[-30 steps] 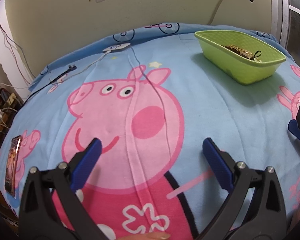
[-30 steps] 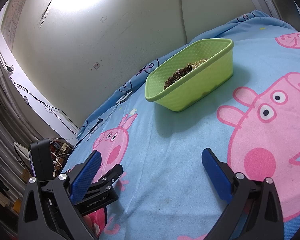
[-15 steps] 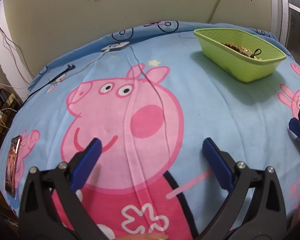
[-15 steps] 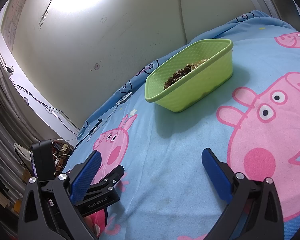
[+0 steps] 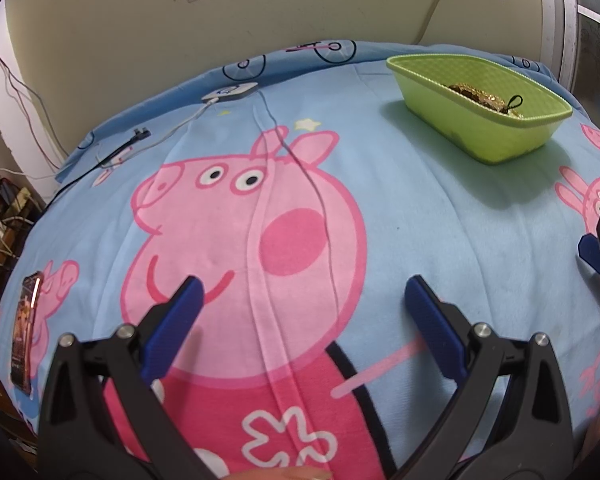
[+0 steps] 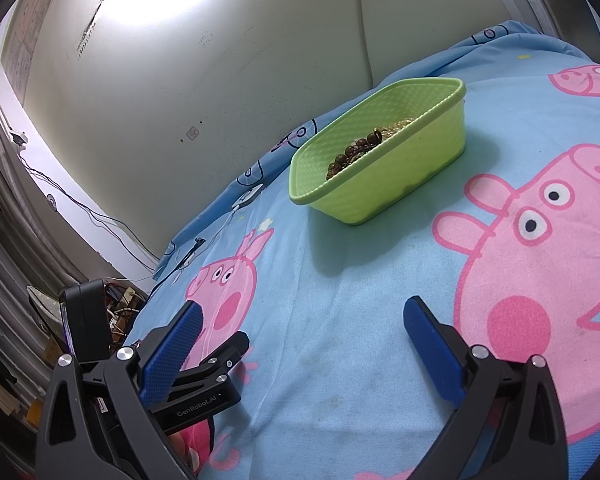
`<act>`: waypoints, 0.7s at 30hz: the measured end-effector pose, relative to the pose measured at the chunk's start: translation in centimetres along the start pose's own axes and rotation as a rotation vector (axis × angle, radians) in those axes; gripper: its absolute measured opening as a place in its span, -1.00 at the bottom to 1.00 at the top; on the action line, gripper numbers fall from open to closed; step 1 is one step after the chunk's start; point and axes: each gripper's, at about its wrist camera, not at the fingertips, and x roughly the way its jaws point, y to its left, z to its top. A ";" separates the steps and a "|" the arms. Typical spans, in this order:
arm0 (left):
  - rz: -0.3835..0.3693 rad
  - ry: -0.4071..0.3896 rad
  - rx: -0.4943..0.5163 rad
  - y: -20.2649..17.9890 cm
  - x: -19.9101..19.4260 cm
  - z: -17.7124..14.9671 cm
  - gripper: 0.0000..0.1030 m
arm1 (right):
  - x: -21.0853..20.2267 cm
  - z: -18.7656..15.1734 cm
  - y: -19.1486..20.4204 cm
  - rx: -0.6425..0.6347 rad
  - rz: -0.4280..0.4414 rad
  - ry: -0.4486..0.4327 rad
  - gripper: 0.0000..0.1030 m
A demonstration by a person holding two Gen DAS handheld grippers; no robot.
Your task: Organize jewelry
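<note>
A blue cartoon-pig bedsheet (image 5: 440,208) over a soft bed against a cream wall; both my grippers hover empty.

My left gripper (image 5: 300,312) and right gripper (image 6: 300,332) both have jaws spread wide, holding nothing. The jewelry (image 6: 356,148), dark beads and gold chain, sits in the green basket (image 6: 400,168) at upper right of both views. I judge it light, limp and tangle-prone; best pinched at a bead strand. Open sheet lies between; the bed edge drops off at left.
</note>
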 end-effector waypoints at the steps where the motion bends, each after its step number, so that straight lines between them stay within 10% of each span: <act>1: 0.000 0.000 0.000 0.0 0.0 0.0 0.88 | 0.0 0.0 0.0 0.000 0.000 0.000 0.61; 21: -0.001 0.000 0.002 0.1 0.0 0.1 0.88 | -0.2 0.0 -0.1 0.001 0.003 -0.001 0.62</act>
